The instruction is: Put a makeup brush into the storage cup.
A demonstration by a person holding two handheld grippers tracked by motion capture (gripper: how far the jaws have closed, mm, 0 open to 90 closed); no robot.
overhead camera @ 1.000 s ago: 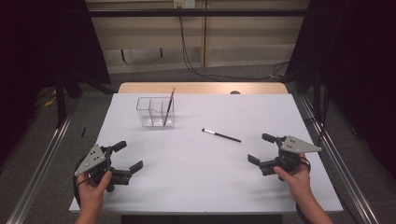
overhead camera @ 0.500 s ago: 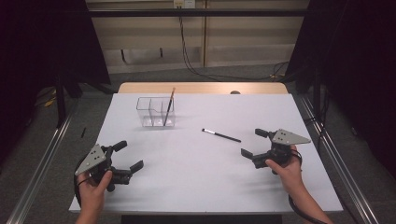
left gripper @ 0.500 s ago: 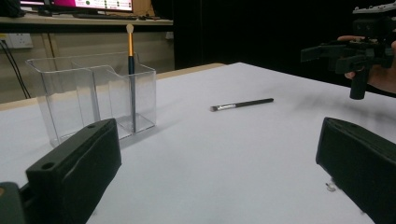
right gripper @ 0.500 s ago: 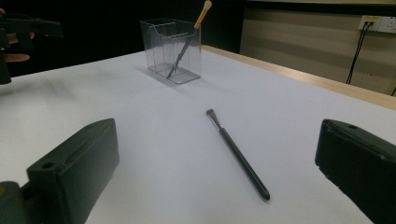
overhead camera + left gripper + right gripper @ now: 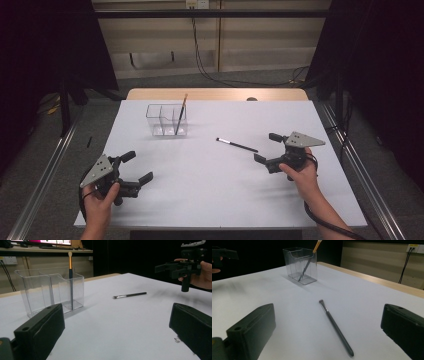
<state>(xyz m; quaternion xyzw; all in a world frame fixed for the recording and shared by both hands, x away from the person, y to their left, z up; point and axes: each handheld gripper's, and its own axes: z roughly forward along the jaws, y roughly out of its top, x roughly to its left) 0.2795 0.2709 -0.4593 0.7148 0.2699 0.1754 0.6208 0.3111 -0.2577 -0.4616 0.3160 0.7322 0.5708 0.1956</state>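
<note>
A thin black brush (image 5: pixel 237 145) lies flat on the white table (image 5: pixel 210 190), right of centre. A clear compartment box (image 5: pixel 167 120) stands at the back left, and an orange-handled brush (image 5: pixel 180 115) leans upright in its right compartment. My right gripper (image 5: pixel 265 147) is open just right of the black brush's near end, and the brush (image 5: pixel 335 327) lies between and ahead of its jaws, untouched. My left gripper (image 5: pixel 139 165) is open near the front left corner and holds nothing. Ahead of its jaws are the box (image 5: pixel 50 290) and the black brush (image 5: pixel 130 295).
The bare wooden back edge of the table (image 5: pixel 215 94) lies behind the white sheet. Metal rails (image 5: pixel 350 155) run along both sides on the floor. Cables (image 5: pixel 210 55) hang down the back wall.
My right gripper has moved left and a little forward, up to the black brush's near end. The left gripper and both brushes have stayed put.
</note>
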